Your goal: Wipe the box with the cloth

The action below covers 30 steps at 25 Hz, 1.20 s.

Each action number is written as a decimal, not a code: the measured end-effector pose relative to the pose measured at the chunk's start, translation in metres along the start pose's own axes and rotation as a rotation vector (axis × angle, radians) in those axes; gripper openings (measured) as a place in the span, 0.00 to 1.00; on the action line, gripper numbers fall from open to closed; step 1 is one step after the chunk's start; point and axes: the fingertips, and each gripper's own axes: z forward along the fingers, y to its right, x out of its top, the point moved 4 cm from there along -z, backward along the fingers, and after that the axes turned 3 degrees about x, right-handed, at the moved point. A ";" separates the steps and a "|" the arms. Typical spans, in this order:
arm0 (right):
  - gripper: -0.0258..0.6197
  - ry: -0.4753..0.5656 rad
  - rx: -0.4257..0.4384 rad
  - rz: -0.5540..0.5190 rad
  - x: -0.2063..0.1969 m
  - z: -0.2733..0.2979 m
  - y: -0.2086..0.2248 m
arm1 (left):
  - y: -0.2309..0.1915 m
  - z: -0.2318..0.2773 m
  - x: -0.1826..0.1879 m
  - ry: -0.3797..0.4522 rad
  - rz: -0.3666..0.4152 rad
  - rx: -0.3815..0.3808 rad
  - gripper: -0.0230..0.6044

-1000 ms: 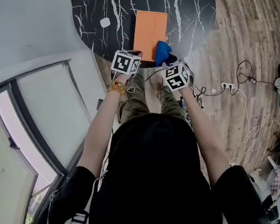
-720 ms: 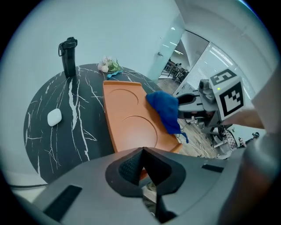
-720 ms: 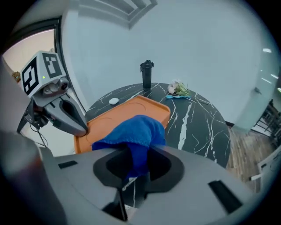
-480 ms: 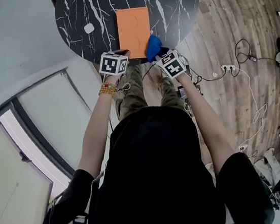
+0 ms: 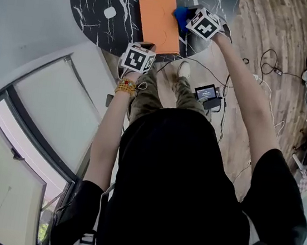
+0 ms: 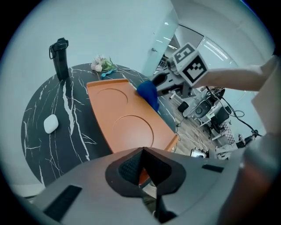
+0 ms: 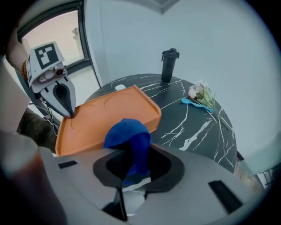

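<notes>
My right tool (image 7: 131,173) pinches the soft blue cloth (image 7: 127,134) at the orange box (image 6: 125,127)'s right edge; left tool (image 6: 142,169), pressed together, at its near corner. Box seems stiff, light, slippy.

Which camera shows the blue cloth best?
The right gripper view: the blue cloth is big and central, pinched in the right tongs. The left gripper view shows it small; the head view shows just a bit beside the marker cube.

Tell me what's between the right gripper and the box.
The blue cloth, clamped by the right gripper, at the edge of the box; the left gripper view shows it best.
</notes>
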 end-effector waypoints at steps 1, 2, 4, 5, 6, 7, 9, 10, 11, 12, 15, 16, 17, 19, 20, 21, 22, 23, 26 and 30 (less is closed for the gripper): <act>0.16 -0.011 0.000 -0.002 0.005 0.007 0.007 | -0.001 0.000 0.000 0.000 0.000 -0.003 0.04; 0.16 -0.008 -0.005 0.014 0.010 0.013 0.013 | -0.002 0.000 0.000 -0.001 0.003 -0.002 0.04; 0.16 0.035 -0.042 0.089 0.021 0.017 0.023 | -0.004 0.000 0.002 0.001 0.001 -0.008 0.04; 0.15 0.061 -0.066 0.125 0.025 0.015 0.024 | -0.004 0.000 0.002 0.004 -0.007 -0.016 0.04; 0.15 0.077 -0.084 0.141 0.028 0.013 0.020 | -0.004 0.000 0.002 0.008 -0.017 -0.024 0.04; 0.15 0.081 -0.093 0.132 0.028 0.012 0.011 | -0.005 0.000 0.002 0.012 -0.027 -0.027 0.04; 0.15 0.073 -0.086 0.076 0.021 0.008 -0.017 | -0.007 0.000 0.001 0.024 -0.038 -0.021 0.04; 0.15 0.068 -0.072 0.052 0.013 0.005 -0.033 | -0.007 0.000 0.001 0.029 -0.038 -0.013 0.04; 0.15 0.061 -0.054 0.036 0.004 0.001 -0.050 | -0.008 0.000 0.000 0.034 -0.038 -0.007 0.04; 0.15 0.053 -0.029 0.030 -0.007 -0.003 -0.068 | -0.008 0.000 -0.001 0.039 -0.039 -0.003 0.04; 0.15 0.036 0.054 0.079 -0.041 -0.004 -0.109 | -0.008 -0.001 -0.002 0.043 -0.048 -0.006 0.04; 0.15 0.034 0.067 0.113 -0.047 -0.002 -0.110 | -0.008 -0.002 -0.002 0.040 -0.047 -0.007 0.04; 0.15 0.036 0.066 0.150 -0.050 0.001 -0.105 | -0.007 -0.001 -0.002 0.035 -0.044 -0.007 0.04; 0.15 0.060 0.032 0.213 -0.043 0.011 -0.081 | -0.006 -0.001 -0.001 0.026 -0.032 -0.002 0.04; 0.15 0.074 0.010 0.226 -0.035 0.016 -0.066 | -0.006 0.000 0.000 0.025 -0.027 0.004 0.04; 0.15 0.080 -0.010 0.221 -0.025 0.020 -0.052 | -0.007 0.000 0.001 0.026 -0.025 0.010 0.04; 0.15 0.081 -0.027 0.202 -0.017 0.021 -0.041 | -0.008 -0.001 0.001 0.026 -0.025 0.017 0.04; 0.15 0.085 -0.046 0.181 -0.009 0.021 -0.030 | -0.009 -0.002 0.001 0.025 -0.028 0.022 0.04; 0.15 0.155 -0.096 0.195 0.014 0.015 0.001 | -0.007 -0.003 -0.001 0.018 -0.042 0.015 0.04; 0.15 0.096 -0.018 0.128 0.032 0.036 0.007 | -0.006 -0.003 0.002 0.012 -0.034 0.021 0.04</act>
